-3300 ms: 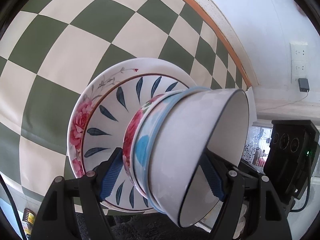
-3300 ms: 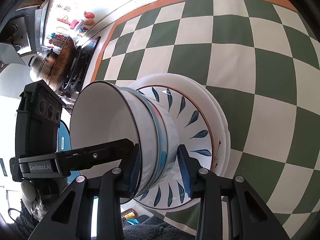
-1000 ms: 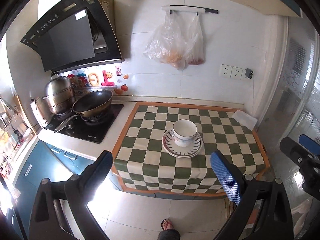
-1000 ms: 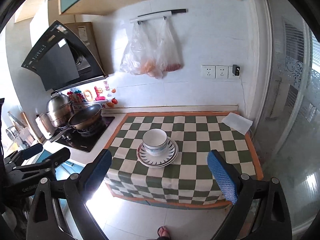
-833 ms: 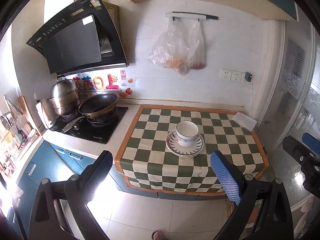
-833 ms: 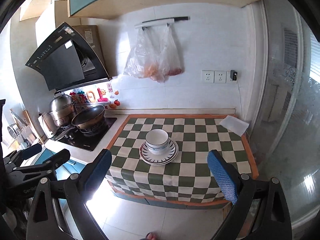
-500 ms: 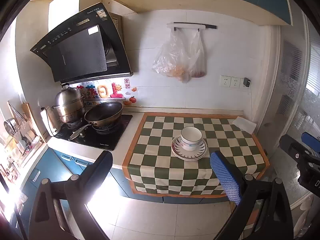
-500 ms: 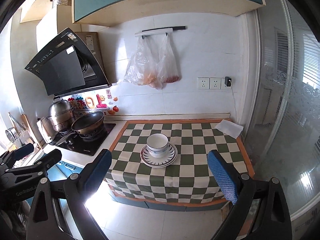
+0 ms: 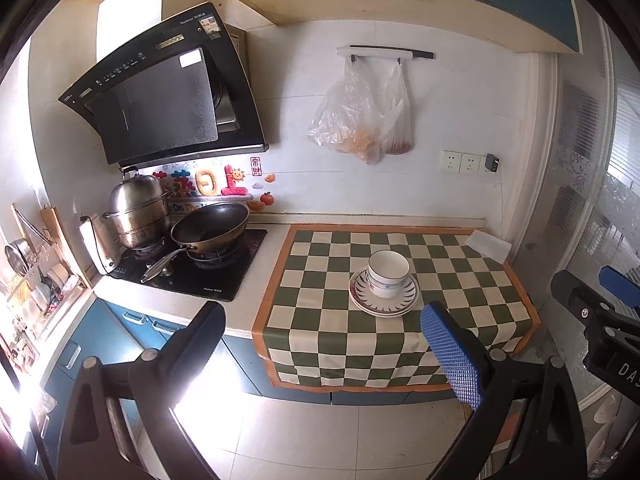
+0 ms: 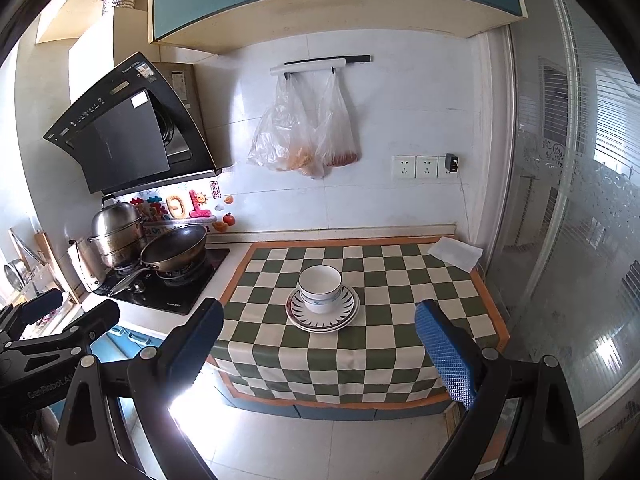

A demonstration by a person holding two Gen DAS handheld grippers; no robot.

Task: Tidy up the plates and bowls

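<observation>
White bowls (image 9: 388,273) (image 10: 319,287) sit nested upright on stacked plates (image 9: 408,298) (image 10: 349,312), the top plate patterned with dark leaf marks, in the middle of a green-and-cream checked cloth (image 9: 320,344) (image 10: 400,344). My left gripper (image 9: 324,344) is open and empty, well back from the counter. My right gripper (image 10: 320,340) is open and empty too, equally far back. In the left wrist view the right gripper's body (image 9: 592,312) shows at the right edge; in the right wrist view the left gripper's body (image 10: 52,332) shows at the left edge.
A black hob (image 9: 192,268) left of the cloth carries a wok (image 9: 210,228) and a steel steamer pot (image 9: 136,210). A range hood (image 9: 160,96) hangs above. Plastic bags (image 9: 360,120) hang on the wall. A folded white cloth (image 10: 456,254) lies at the back right. Tiled floor (image 9: 320,432) lies below.
3.3 s ago both grippers were closed around the bowl stack on the plates. Both have since let go, opened, and kept pulling back and up from the counter.
</observation>
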